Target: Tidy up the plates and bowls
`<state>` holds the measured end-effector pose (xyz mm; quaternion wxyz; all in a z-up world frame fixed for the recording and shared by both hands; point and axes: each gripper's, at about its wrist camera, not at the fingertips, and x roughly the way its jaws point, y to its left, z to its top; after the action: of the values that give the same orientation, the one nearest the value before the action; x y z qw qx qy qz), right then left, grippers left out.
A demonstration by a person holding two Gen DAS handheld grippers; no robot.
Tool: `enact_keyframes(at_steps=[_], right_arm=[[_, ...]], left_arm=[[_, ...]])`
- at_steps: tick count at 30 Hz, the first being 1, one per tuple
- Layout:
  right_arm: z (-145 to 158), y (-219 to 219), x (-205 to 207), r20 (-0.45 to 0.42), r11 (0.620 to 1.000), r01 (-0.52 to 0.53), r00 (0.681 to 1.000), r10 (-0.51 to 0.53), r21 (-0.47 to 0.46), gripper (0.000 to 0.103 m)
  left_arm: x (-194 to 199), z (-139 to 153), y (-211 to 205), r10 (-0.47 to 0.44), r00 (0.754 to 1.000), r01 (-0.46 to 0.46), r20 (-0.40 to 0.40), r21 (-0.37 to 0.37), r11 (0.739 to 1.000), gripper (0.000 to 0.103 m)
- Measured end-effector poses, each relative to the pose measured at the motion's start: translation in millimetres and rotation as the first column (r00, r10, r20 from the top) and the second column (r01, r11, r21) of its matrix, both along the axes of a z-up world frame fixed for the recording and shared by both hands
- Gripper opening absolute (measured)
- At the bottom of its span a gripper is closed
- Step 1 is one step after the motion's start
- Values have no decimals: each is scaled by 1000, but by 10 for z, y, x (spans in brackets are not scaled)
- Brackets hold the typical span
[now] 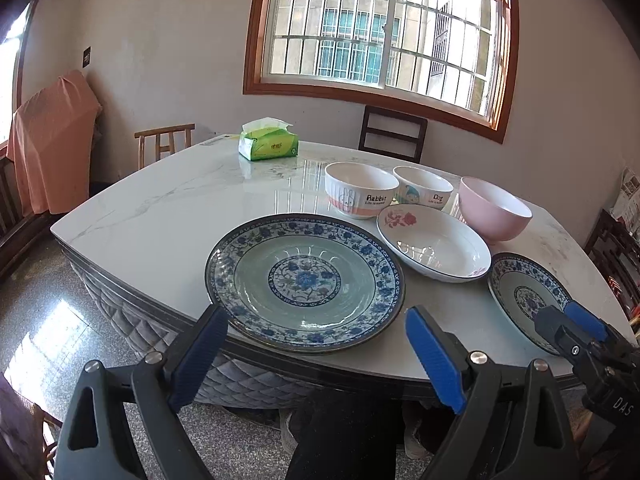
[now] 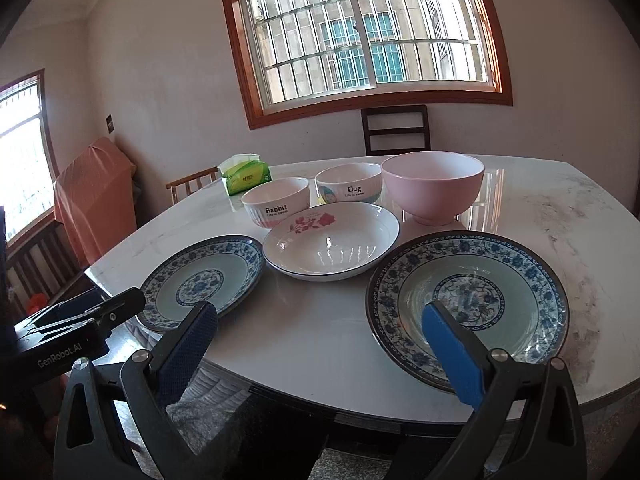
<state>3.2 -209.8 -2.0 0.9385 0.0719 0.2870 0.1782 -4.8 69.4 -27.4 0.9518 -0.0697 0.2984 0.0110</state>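
Note:
On the marble table [image 1: 168,204] lie a blue-patterned plate [image 1: 305,281] on the left, a white rose plate [image 1: 434,247] in the middle and a second blue-patterned plate [image 2: 467,304] on the right. Behind them stand a "Rabbit" bowl [image 1: 360,190], a "Dog" bowl [image 1: 424,188] and a pink bowl [image 1: 494,210]. My left gripper [image 1: 316,322] is open and empty, at the table's front edge before the left blue plate. My right gripper [image 2: 320,316] is open and empty, at the front edge of the right blue plate.
A green tissue pack [image 1: 268,142] sits at the far left of the table. Chairs [image 1: 392,132] stand behind the table under the window. An orange-covered object [image 1: 52,144] stands by the left wall. My legs are under the table's front edge.

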Motion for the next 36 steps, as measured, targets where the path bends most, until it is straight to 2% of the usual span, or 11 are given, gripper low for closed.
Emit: enact_keyframes(at_steps=[4,9,13,15,19,24,25,29,31,33,36], right_arm=[[-67,154,200,-118,990,-117,985,125,79,71],[-251,400,561,-282,951,-216,919,275,223,61],[-400,545,831,-360,939,-230,879,313,254,50],[-466,603,942,-389,931,-229,860,331,284,46],[-581,697,1095,-437,931,-212,837,330,296,46],[-641,792,1220,-459,934,-206,826,326,293,45],[-647,806,1238,-463,933,-203,824,326,295,43],[-672,855,1285,-477,937,-202,818,321,284,34],[-686,887,1299,-482,939,-205,816,319,275,32],[-707,905,1315,-485,943,-204,817,312,264,29],[-737,929,1329,-487,951,-203,822,295,233,17]], left_arm=[[79,-37,206,10,999,-11,-31,-31,999,93],[239,-48,508,43,996,-49,-72,-72,996,93],[472,-110,784,50,988,-71,-147,-141,988,93],[597,-141,895,44,984,-74,-175,-164,984,93],[827,-192,985,38,973,-73,-227,-147,986,89],[1047,-323,1059,24,957,-65,-291,-133,989,82],[1083,-355,1074,19,953,-65,-303,-141,988,79],[1179,-484,1108,-14,937,-54,-348,-186,981,50],[1175,-479,1102,-16,940,-47,-340,-176,983,46],[1174,-492,1098,-40,939,-31,-341,-201,979,31],[1168,-499,1106,-31,939,-41,-342,-201,979,26]])
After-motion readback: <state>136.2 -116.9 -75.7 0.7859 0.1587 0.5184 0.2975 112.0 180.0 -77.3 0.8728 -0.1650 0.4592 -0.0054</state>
